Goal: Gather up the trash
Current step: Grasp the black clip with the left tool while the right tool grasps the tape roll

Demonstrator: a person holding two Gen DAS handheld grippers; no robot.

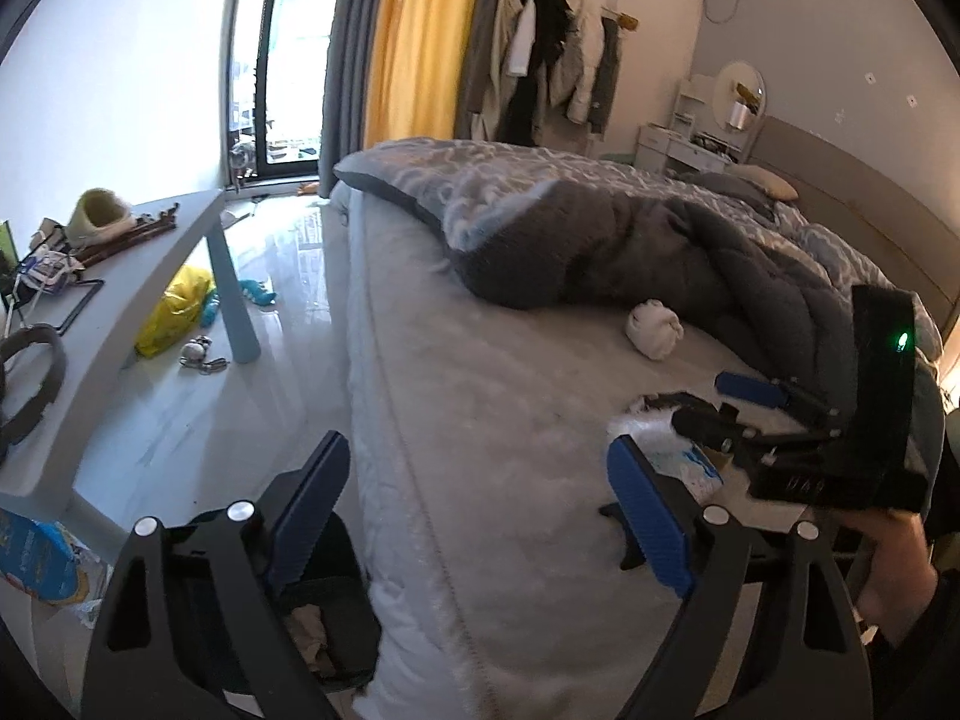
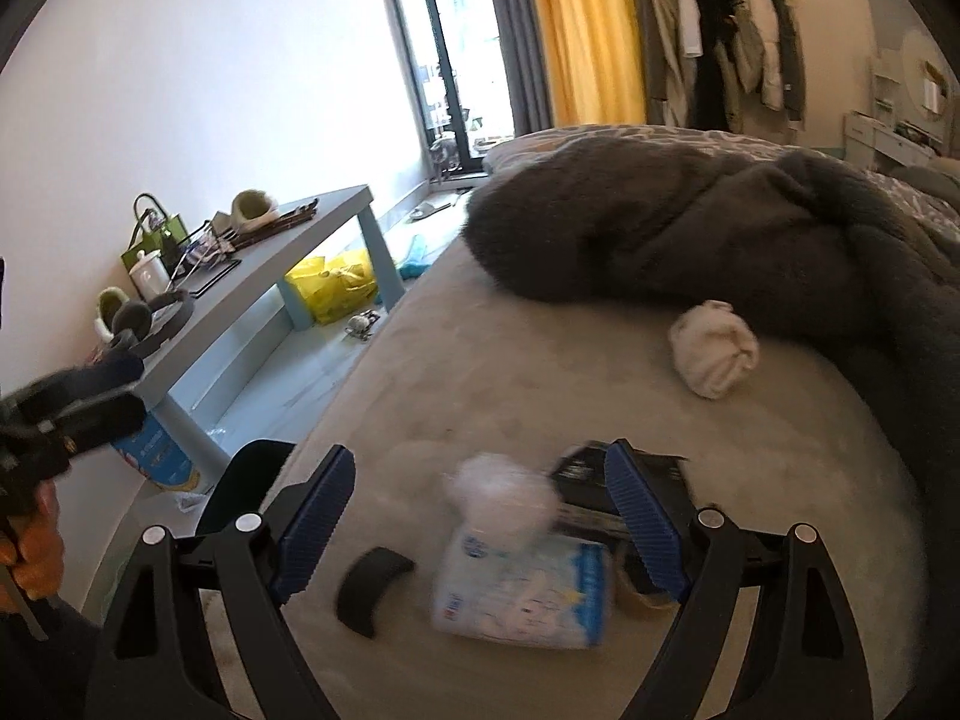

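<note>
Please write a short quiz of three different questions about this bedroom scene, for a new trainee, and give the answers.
1. True or false: the right gripper already clamps the pale blue-and-white tissue pack.
2. What lies on the grey mattress just below the dark grey fluffy blanket? A) a white rolled cloth bundle B) a red cup C) a green book
3. Fill in: the crumpled yellow plastic bag lies on the floor under the grey-blue ____.

Key
1. False: its jaws stand open above the pack.
2. A, the white rolled cloth bundle.
3. table
</note>
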